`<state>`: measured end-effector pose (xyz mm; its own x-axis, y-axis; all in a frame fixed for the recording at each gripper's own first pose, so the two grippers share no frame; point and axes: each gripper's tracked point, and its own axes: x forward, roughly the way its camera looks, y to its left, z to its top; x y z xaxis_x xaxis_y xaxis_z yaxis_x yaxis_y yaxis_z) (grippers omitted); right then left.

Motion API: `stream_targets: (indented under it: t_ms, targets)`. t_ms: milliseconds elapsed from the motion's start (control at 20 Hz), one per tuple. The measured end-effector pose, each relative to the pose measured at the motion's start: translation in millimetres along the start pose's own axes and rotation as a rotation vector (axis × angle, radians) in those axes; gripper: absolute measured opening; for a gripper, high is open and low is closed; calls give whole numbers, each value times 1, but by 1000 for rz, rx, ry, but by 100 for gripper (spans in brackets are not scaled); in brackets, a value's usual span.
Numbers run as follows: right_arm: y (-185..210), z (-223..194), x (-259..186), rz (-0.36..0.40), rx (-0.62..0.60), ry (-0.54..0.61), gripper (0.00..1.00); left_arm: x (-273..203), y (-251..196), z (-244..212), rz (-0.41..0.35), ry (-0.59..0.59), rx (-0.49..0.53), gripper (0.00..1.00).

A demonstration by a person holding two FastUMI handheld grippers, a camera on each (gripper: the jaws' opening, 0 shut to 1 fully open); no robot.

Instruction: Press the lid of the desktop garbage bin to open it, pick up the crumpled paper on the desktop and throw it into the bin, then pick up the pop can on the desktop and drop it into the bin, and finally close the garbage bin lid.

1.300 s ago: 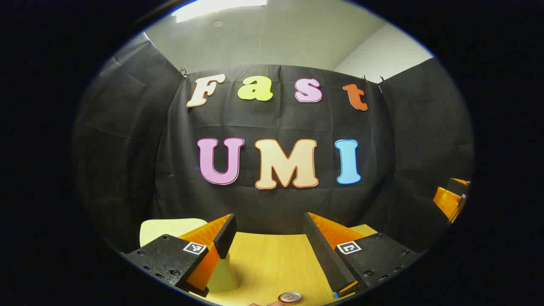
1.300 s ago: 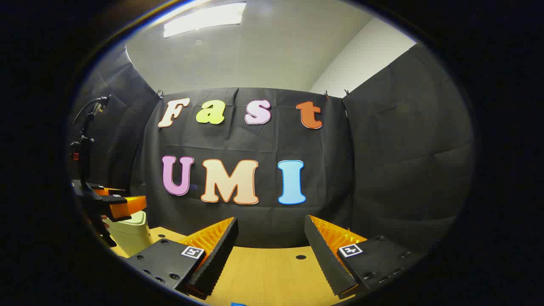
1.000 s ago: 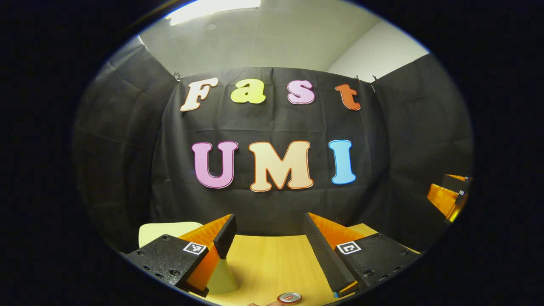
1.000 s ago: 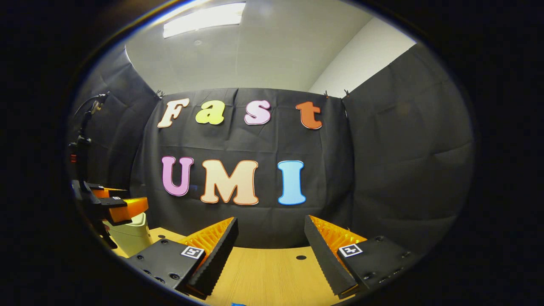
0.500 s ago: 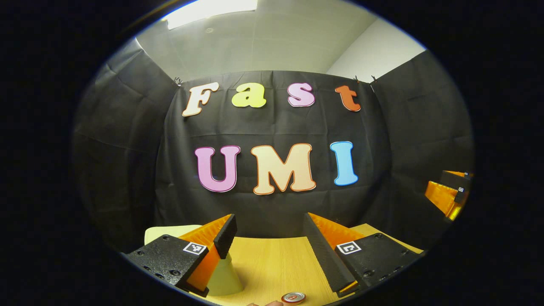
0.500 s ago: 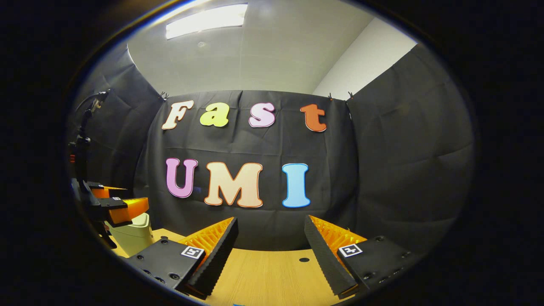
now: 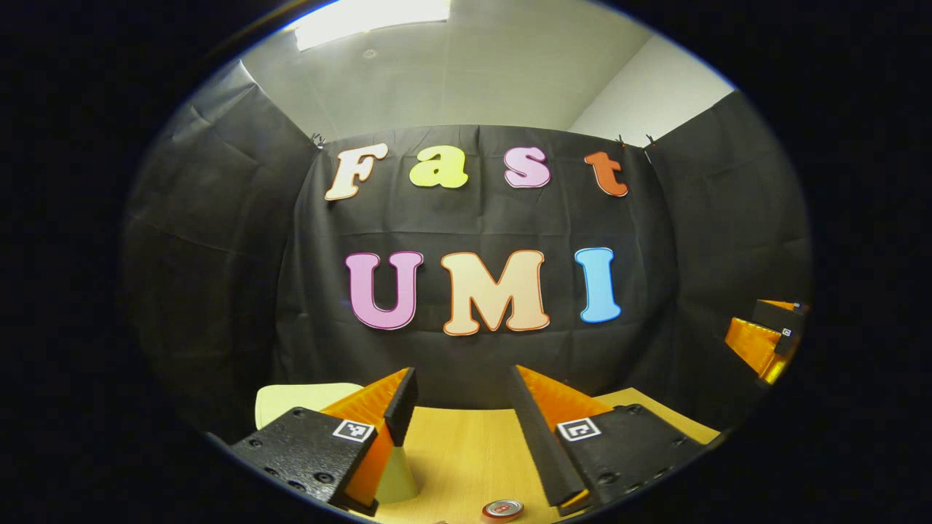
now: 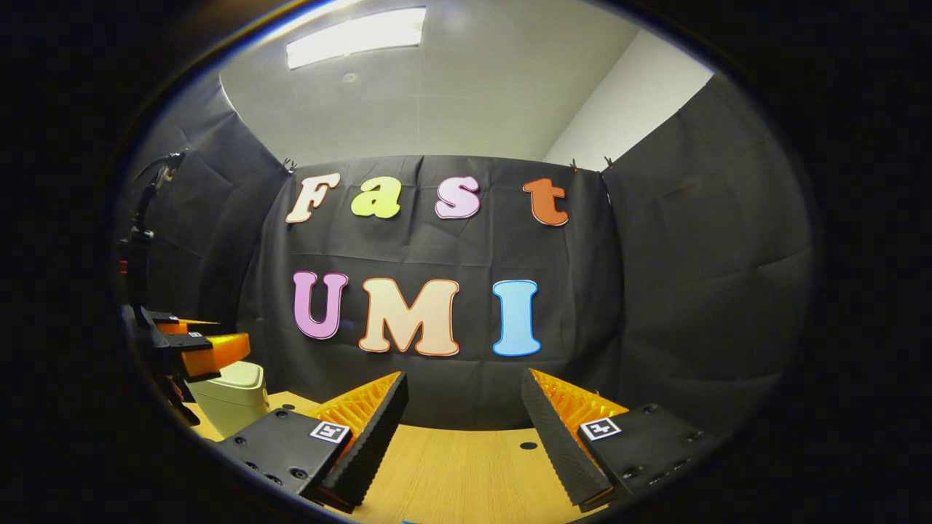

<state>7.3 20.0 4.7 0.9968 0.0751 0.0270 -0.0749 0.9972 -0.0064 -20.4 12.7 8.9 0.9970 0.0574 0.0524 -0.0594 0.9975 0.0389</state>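
Note:
The pale cream bin (image 7: 306, 399) stands on the wooden table (image 7: 466, 451) at the lower left of the left gripper view, partly hidden behind my left gripper's fingers. My left gripper (image 7: 460, 378) is open with nothing between its fingers. The pop can's top (image 7: 502, 509) peeks in at the bottom edge, below the gap. In the right gripper view the bin (image 8: 226, 397) has its lid down, and the left gripper (image 8: 196, 349) hovers just over it. My right gripper (image 8: 463, 380) is open and empty above the table. The right gripper (image 7: 764, 338) shows far right in the left gripper view.
Black cloth walls close the booth behind and on both sides. A small round hole (image 8: 528, 445) sits in the table (image 8: 451, 473) ahead of my right gripper. A dark stand with a cable (image 8: 142, 240) rises at the far left.
My left gripper's fingers have drawn a little closer together, still open. Both views have drifted slightly; the bin, the can and the right gripper's opening look unchanged.

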Motion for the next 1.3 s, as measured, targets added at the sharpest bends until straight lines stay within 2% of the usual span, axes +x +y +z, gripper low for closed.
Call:
stream_targets:
  t_ms: [50, 100, 250, 300, 350, 400, 450, 800, 1300]
  targets:
    - [1, 0, 0, 3, -4, 0, 98, 0, 6, 0, 18, 1, 1, 70]
    - [2, -1, 0, 7, -7, 0, 98, 0, 10, -2, 29, 4, -2, 58]
    - [6, 0, 1, 16, -4, -2, 98, 0, 23, -16, 65, 57, -21, 39]
    - [7, -1, 1, 18, -2, -2, 98, -1, 37, -21, 100, 73, -21, 22]
    - [9, -1, 3, 19, -1, -1, 98, -1, 48, -24, 130, 85, -20, 15]
    - [11, -3, 3, 21, -1, 1, 98, 0, 55, -27, 148, 93, -24, 3]
    - [13, -4, 4, 21, -2, 3, 98, 1, 61, -28, 161, 100, -25, 0]
    - [32, -16, 11, 36, 8, 50, 99, 9, 106, -48, 216, 146, 14, 0]
    - [53, -44, 16, 41, 0, 161, 99, 26, 149, -105, 266, 271, -4, 0]
